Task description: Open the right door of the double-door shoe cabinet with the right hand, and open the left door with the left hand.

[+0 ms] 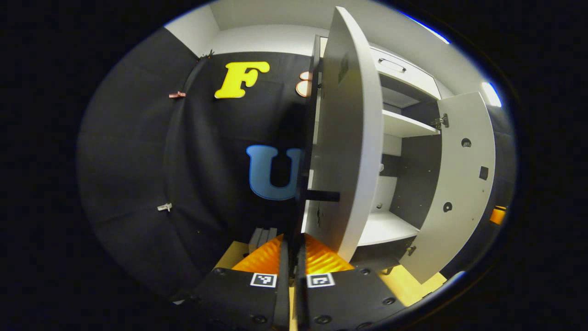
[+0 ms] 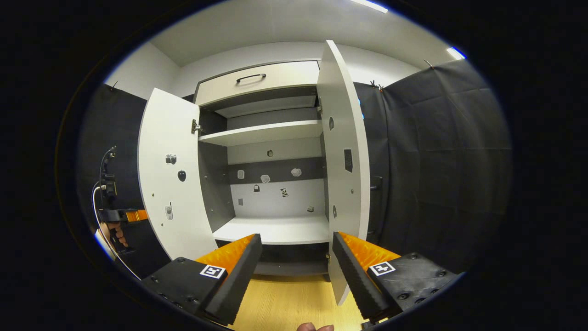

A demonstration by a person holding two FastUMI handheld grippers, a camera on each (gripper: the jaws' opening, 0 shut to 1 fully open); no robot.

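Starting at the left, what does the left gripper (image 1: 292, 241) hold? asks the first inspector.

Its fingers are closed to a thin slit on the lower end of the dark handle (image 1: 303, 184) on the left door (image 1: 349, 138), answers the second. In the right gripper view a hand (image 2: 115, 232) holds that gripper behind the door's outer face.

And the doors?

Both stand open. The left door swings out to the left, its inner face showing. Between the doors the cabinet (image 2: 275, 197) is exposed, with a shelf (image 2: 262, 133) above, a bottom board (image 2: 275, 230) below and a drawer (image 2: 257, 80) on top. The right door (image 2: 344, 161) stands out edge-on, just right of the opening.

The right gripper (image 2: 296, 238)?

Fingers spread wide, gripping nothing, in front of the opening above the wooden floor (image 2: 285, 299), the right finger near the right door's lower edge.
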